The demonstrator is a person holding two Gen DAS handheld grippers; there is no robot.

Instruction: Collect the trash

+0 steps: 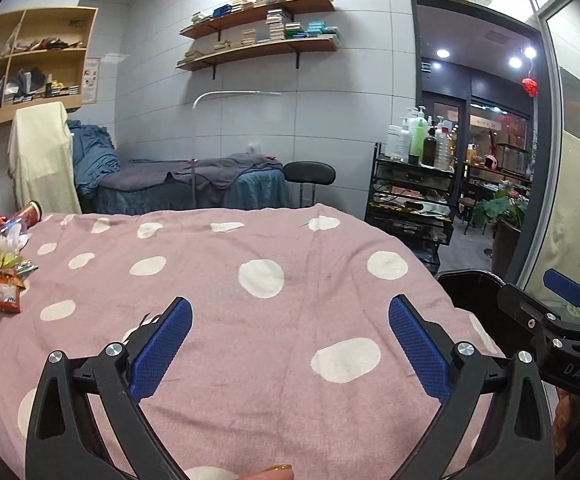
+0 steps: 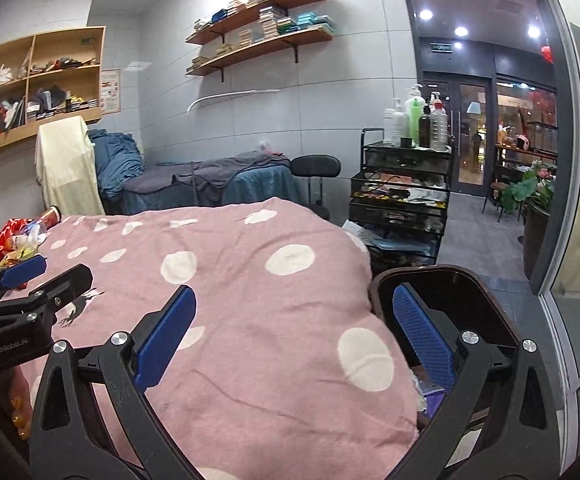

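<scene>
We are holding the right gripper [image 2: 291,310] over the edge of a bed covered with a pink polka-dot blanket [image 2: 250,300], its blue-padded fingers [image 2: 166,336] spread wide with nothing between them. The right-hand finger is sitting in front of the dark bin [image 2: 469,296] standing just beside the bed. Our left gripper [image 2: 22,276] is showing at the left edge, near a pile of wrappers [image 2: 14,242] lying on the far corner of the blanket. Beyond, a black cart [image 2: 401,188] is carrying bottles.
</scene>
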